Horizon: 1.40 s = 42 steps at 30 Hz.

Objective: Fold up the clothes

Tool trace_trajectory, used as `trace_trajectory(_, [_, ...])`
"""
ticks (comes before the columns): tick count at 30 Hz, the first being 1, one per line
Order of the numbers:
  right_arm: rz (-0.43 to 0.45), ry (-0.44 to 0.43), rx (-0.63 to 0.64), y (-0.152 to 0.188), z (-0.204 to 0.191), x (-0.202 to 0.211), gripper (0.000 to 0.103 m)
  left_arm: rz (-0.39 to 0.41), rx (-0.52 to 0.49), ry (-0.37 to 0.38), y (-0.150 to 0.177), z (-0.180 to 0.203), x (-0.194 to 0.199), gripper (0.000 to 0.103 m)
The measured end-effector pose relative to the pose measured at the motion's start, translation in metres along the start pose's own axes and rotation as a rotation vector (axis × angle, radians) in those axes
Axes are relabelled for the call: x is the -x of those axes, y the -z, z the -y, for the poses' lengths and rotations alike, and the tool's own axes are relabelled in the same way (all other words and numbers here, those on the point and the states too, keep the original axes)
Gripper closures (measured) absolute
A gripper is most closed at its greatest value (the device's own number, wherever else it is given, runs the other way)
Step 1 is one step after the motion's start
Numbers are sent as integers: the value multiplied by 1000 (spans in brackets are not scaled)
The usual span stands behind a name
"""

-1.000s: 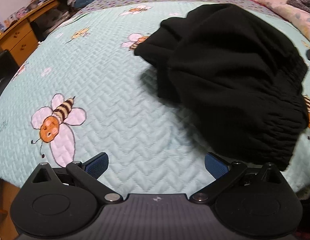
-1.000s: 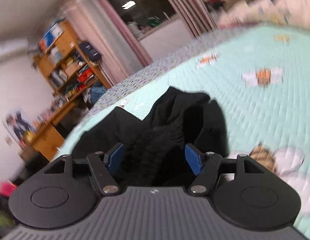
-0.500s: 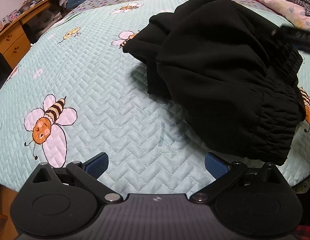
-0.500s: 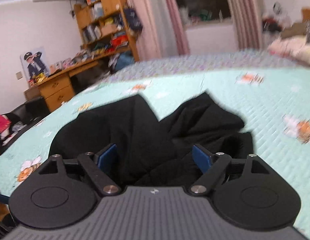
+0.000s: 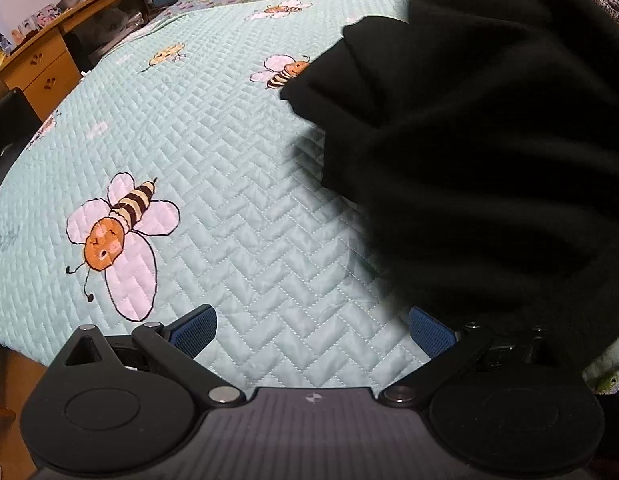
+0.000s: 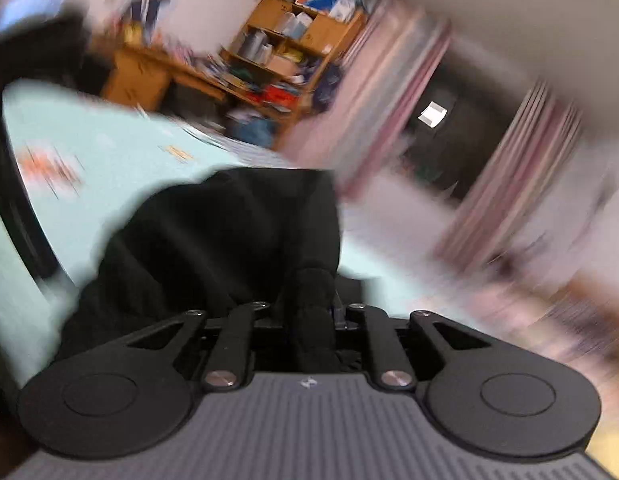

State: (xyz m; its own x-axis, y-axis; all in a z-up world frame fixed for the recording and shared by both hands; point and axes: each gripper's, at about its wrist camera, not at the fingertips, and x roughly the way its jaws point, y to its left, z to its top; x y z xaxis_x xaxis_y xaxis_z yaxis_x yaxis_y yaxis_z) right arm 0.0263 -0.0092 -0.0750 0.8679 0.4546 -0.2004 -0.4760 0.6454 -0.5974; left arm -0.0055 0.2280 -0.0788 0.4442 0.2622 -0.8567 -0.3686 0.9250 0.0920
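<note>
The black garment (image 5: pixel 489 152) is thick, soft cloth bunched into heavy folds, with no seam or print that I can make out. In my left view it hangs over the right side of the bed (image 5: pixel 237 184), its lower folds blurred, its top and right parts cut off by the frame, and it drapes down over my claw's right arm. It covers part of a bee print (image 5: pixel 283 72) on the pale green quilt; another bee (image 5: pixel 117 232) lies bare toward the bed's near left edge.

My left claw (image 5: pixel 311 330) is spread wide, blue pads (image 5: pixel 193 328) apart over bare quilt, gripping nothing.

My right claw (image 6: pixel 313 308) is pressed together on a fold of the garment (image 6: pixel 229 240), which rises dark between the fingers; the pads themselves are hidden by cloth.

The right view is badly smeared. Only it shows the bookshelf (image 6: pixel 293 52) and striped curtains (image 6: pixel 517 176); the left view alone shows the quilt's stitching and a wooden desk (image 5: pixel 41 68) beyond the bed's far left corner
</note>
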Motion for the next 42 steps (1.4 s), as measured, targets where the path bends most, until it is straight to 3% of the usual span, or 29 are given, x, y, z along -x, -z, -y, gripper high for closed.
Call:
trace_trajectory(2, [-35,172,108,16,19,2,86,0,2,5,1,-1,1,1])
trace_trajectory(4, [-116,323,132,34,50,-10,86,-1,-4,10,3,1,1,1])
trace_trajectory(7, [-277,501,46,68,105,-36,84,3,-29,24,7,7,2,1])
trace_trajectory(9, [-397,559,-32,88,125,-50,81,6,-49,31,8,10,3,1])
trace_trajectory(11, [-530,522,-193,106,141,-60,80,4,-56,34,9,12,2,1])
trace_trajectory(13, [-557,445,-423,118,158,-55,75,-2,-54,38,8,11,0,1])
trace_trajectory(16, [-509,303,-575,120,169,-31,62,-16,-48,45,7,11,-6,1])
trace_trajectory(20, [-441,224,-742,102,193,7,41,-24,-53,70,8,14,-10,1])
trace_trajectory(22, [-397,205,-773,95,199,20,40,-28,-55,82,8,15,-12,1])
trace_trajectory(25, [-226,113,-709,64,186,40,36,-31,-59,106,7,17,-14,1])
trace_trajectory(27, [-158,53,-547,44,156,44,19,-41,-46,151,6,17,-15,1])
trace_trajectory(30, [-57,-37,-306,16,110,49,16,-56,-9,202,5,16,-15,1])
trace_trajectory(34, [-86,-218,-242,4,53,20,16,-65,23,183,1,13,-13,1])
trace_trajectory(36, [-139,-267,-200,11,22,7,16,-58,45,183,-2,8,-10,1])
trace_trajectory(37, [-177,-240,-159,12,8,3,16,-58,61,193,-5,6,-10,1])
trace_trajectory(40, [-226,-38,43,30,-27,-10,20,-73,108,251,-15,3,-13,1])
trace_trajectory(42, [-218,-11,38,37,-24,-6,52,-85,128,285,-22,6,-16,1])
